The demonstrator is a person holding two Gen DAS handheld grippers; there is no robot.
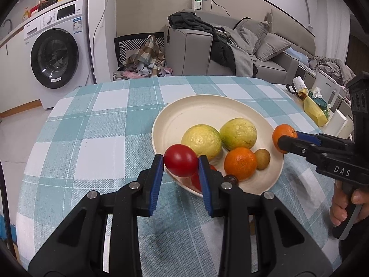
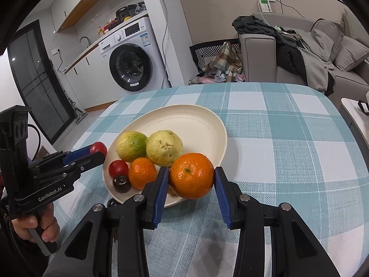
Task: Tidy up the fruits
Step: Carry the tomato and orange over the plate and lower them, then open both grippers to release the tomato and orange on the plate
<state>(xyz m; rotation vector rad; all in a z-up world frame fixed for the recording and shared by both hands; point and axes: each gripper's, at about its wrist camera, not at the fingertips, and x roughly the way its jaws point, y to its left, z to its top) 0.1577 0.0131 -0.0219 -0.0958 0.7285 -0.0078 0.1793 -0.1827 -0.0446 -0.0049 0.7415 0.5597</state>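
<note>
Left wrist view: the left gripper point(image 1: 181, 165) pinches a tomato point(image 1: 181, 163) across its middle, blue pads on both flanks, held above the near rim of the plate point(image 1: 207, 108). The tomato looks light, smooth and soft-skinned, so I judge it bruises or slips under a hard squeeze; the widest girth is the place to hold. The right gripper point(image 2: 191, 176) clamps an orange point(image 2: 191, 175) the same way, over the plate's near right rim; its dimpled, firmer rind should grip better. Beyond them the plate carries two guavas point(image 1: 238, 133), another orange point(image 1: 240, 163) and smaller fruit, mid-table on the checked cloth point(image 1: 92, 127).
</note>
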